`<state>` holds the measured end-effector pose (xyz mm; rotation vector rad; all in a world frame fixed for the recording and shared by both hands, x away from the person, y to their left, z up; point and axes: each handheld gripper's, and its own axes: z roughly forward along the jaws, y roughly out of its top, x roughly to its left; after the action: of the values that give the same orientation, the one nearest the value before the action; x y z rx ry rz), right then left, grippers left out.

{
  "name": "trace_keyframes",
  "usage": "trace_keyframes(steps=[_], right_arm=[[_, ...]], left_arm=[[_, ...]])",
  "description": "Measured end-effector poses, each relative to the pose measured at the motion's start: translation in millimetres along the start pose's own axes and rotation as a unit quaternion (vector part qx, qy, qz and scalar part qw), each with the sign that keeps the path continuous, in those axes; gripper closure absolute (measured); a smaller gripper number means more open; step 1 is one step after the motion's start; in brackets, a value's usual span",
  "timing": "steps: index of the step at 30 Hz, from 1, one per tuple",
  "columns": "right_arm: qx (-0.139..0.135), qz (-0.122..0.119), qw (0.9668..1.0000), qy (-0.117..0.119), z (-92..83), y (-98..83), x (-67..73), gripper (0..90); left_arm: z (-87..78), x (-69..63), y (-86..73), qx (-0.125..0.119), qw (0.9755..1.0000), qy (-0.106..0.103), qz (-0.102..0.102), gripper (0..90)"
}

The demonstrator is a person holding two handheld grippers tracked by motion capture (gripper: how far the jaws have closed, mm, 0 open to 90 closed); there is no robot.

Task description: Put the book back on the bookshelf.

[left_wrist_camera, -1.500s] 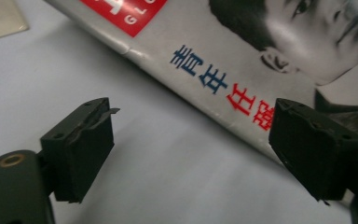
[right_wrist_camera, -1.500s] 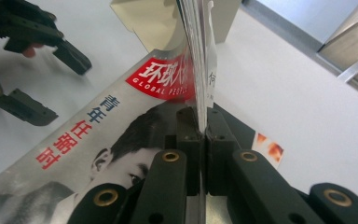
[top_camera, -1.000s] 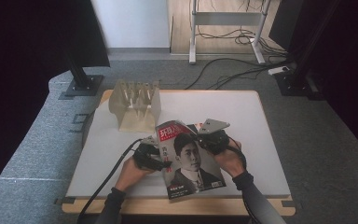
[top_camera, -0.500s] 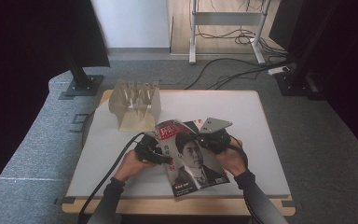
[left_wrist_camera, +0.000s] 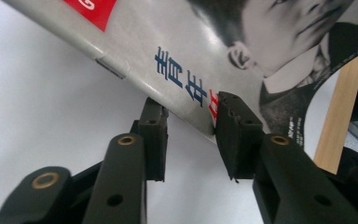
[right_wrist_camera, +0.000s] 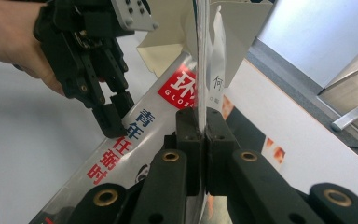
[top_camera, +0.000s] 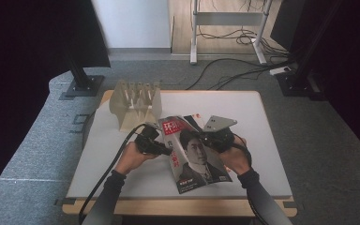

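We judge a handover under way: right gripper [right_wrist_camera: 199,122] clamps the magazine [top_camera: 197,154] (cover lifted), left gripper [left_wrist_camera: 189,122] open at its edge, needing closure.

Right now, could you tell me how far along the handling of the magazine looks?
Done: the magazine is tilted up off the table. In hand: the right gripper is shut on its edge; the left gripper is open at the spine. Left, probably: closing the left and moving it, perhaps to the rack.
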<state>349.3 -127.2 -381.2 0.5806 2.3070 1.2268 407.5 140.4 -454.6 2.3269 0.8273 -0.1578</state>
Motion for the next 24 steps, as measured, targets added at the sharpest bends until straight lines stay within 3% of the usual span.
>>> trace_keyframes(steps=[6,11,17,18,24], right_arm=[[-0.003,-0.003,1.0000,-0.009,-2.0,3.7,-3.4,85.7],[-0.011,-0.009,0.9996,-0.026,-6.6,8.9,-9.1,85.6],[-0.025,-0.009,0.9989,-0.039,-11.5,13.1,-15.1,85.1],[-0.025,-0.008,0.9988,-0.040,-11.5,12.8,-15.8,85.0],[-0.009,0.010,0.9991,-0.041,-14.9,6.5,-18.9,84.2]], left_arm=[[-12.4,-8.6,13.6,-0.001,0.9999,0.010,0.004,72.5],[-27.8,-15.0,22.5,-0.029,0.9986,0.042,0.014,77.9],[-44.4,-25.5,27.4,-0.059,0.9899,0.115,0.058,81.2],[-45.6,-26.6,26.6,-0.063,0.9887,0.121,0.062,81.6],[-50.0,-33.5,22.5,-0.065,0.9880,0.118,0.076,82.2]])
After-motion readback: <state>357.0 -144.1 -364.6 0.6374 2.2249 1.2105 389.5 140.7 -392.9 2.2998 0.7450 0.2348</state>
